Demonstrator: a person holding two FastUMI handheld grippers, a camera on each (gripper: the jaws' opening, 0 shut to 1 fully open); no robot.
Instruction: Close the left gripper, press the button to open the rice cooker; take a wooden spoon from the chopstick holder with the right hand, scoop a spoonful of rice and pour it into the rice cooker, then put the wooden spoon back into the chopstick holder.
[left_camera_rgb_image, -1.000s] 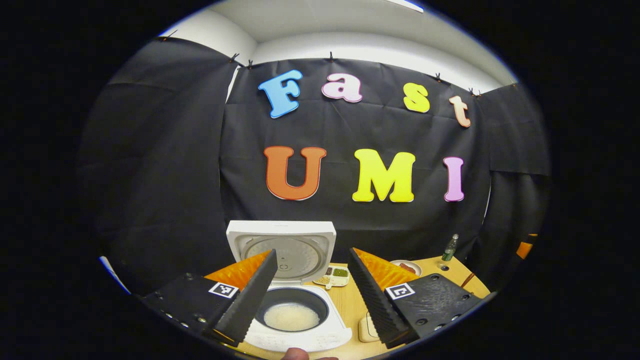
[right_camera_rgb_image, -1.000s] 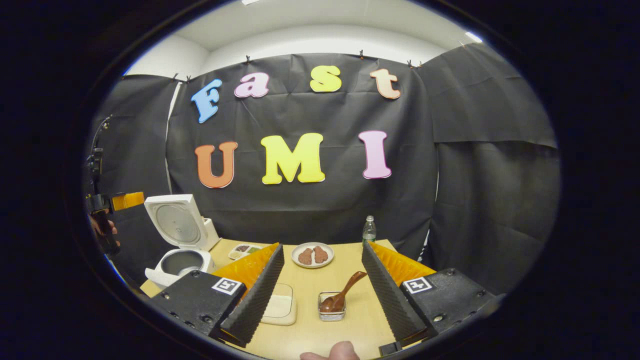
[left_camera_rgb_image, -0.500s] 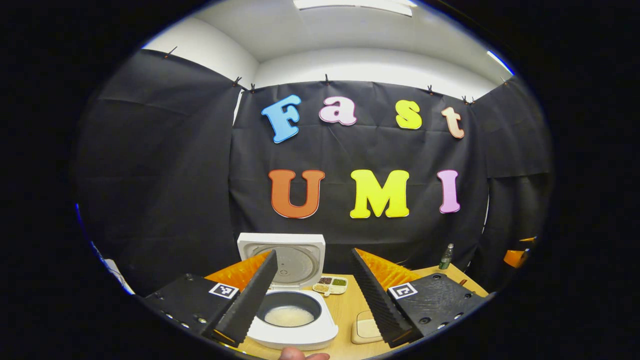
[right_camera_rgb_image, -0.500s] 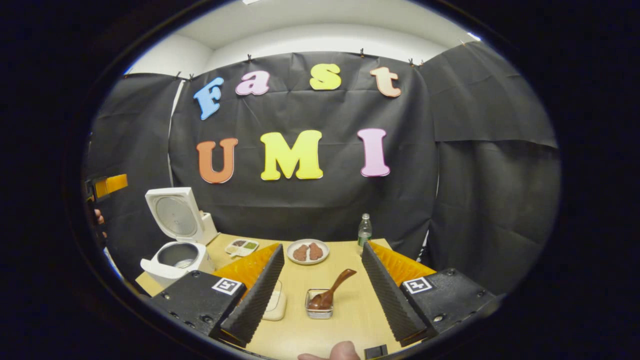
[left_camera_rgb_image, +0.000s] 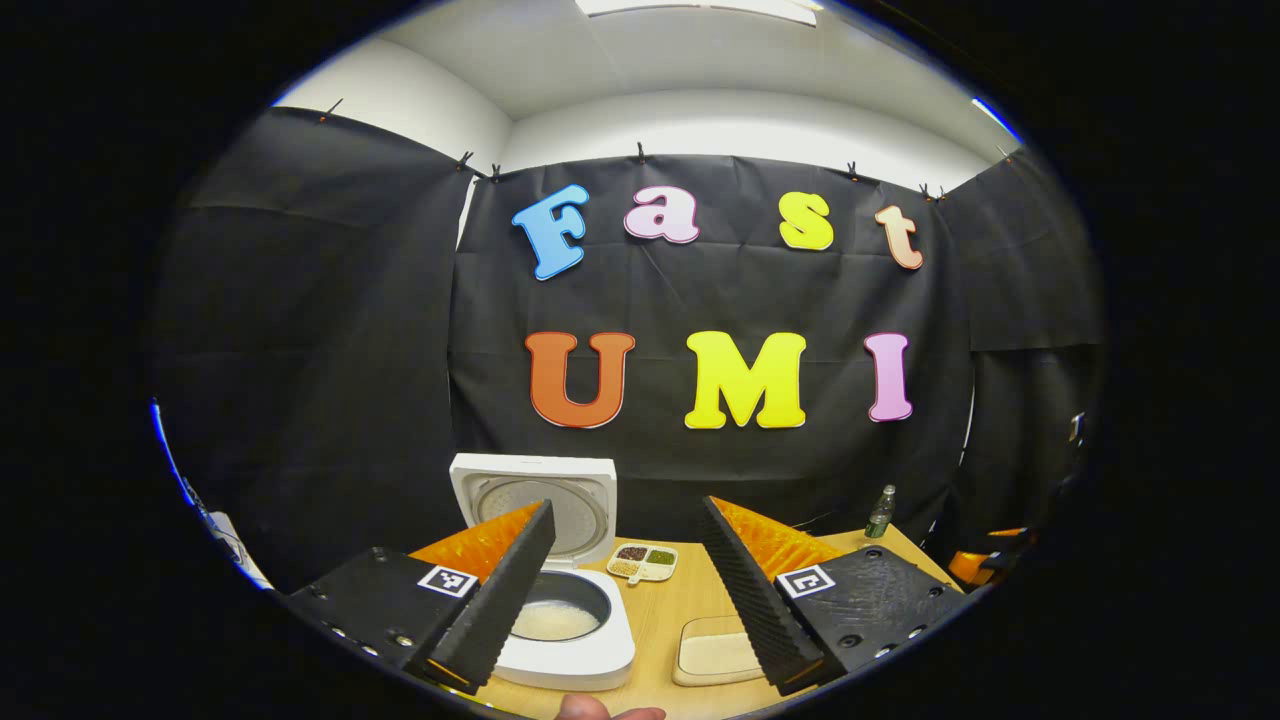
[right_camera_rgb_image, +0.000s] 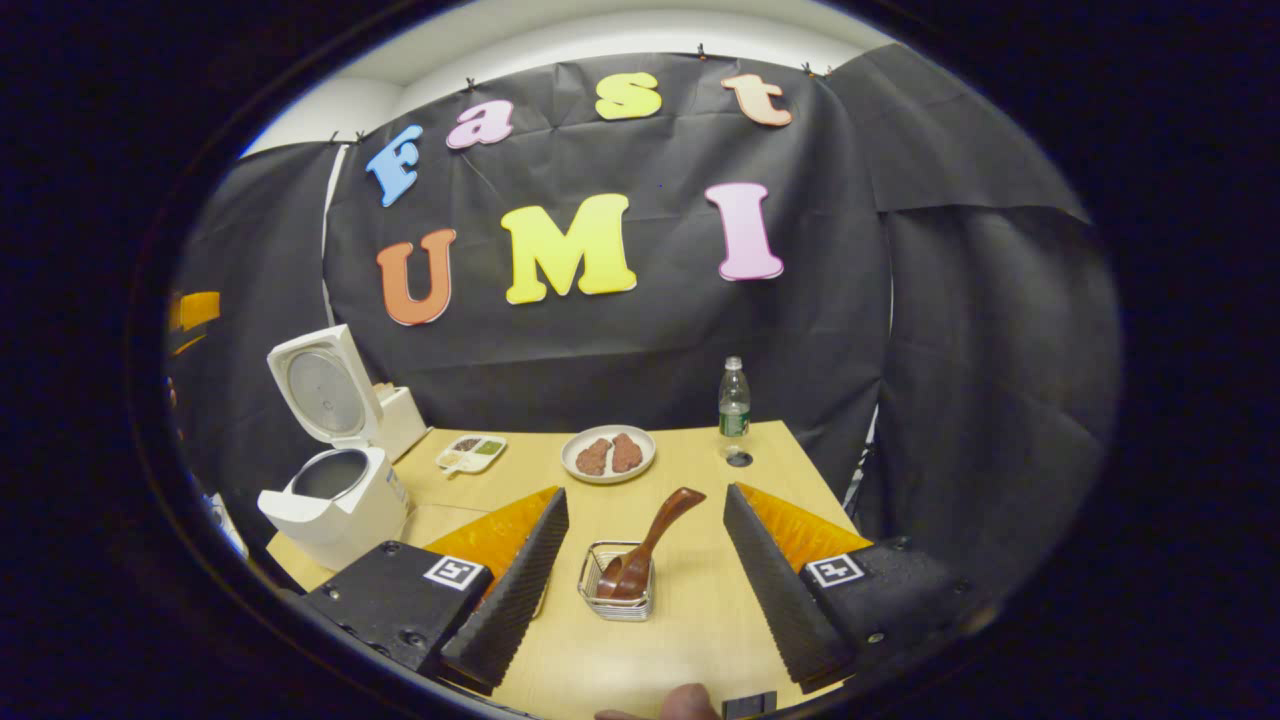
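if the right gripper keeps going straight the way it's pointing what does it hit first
Most likely the wooden spoon standing in the chopstick holder, which sit between the open right gripper fingers. Depth is hard to judge.

On the table (right_camera_rgb_image: 700, 640), the wooden spoon (right_camera_rgb_image: 645, 540) is stood in the chopstick holder (right_camera_rgb_image: 618, 592), with the rice cooker (right_camera_rgb_image: 340, 490) set far left and a plate (right_camera_rgb_image: 608, 454) behind.

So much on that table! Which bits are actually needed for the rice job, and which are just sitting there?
Needed:
rice cooker, lid up
wooden spoon
chopstick holder, spoon inside
rice tray
left gripper, right gripper, both open

Just sitting there:
plate of brown food
water bottle
divided dish
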